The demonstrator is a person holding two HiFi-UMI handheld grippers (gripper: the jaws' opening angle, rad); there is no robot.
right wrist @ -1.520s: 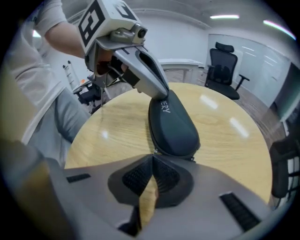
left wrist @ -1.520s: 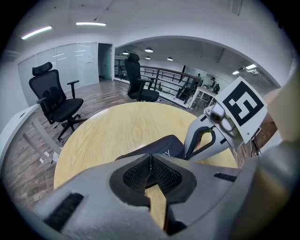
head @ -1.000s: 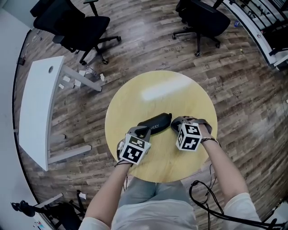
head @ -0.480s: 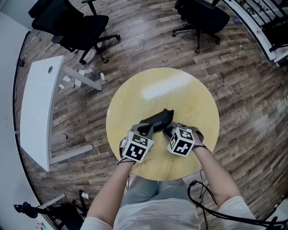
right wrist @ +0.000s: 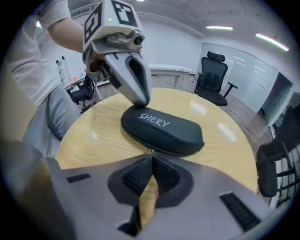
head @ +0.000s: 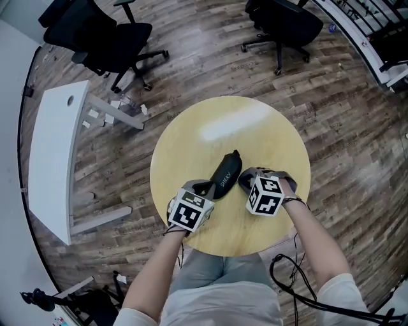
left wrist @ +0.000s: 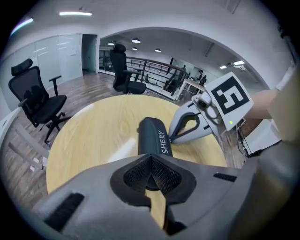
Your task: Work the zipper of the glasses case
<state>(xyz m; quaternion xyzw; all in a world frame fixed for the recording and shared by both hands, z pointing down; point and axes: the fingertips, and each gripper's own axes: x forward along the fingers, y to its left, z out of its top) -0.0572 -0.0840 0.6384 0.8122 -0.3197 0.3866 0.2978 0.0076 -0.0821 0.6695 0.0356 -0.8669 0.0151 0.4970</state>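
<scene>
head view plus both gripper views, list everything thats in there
round table: 1, pale yellow wood, centre of the head view
glasses case: 1, black, on the table
zipper pull: 1, silvery, on the case's long side
office chairs: 2, black, on the floor beyond the table
desk: 1, white, on the floor left of the table
cable: 1, black, bottom right of the head view
left claw: 1, grey, shut on the case's near end
right claw: 1, grey, shut on the zipper pull
marker cubes: 2, black and white, one on each claw
arms: 2, bare, reaching in from the bottom edge
</scene>
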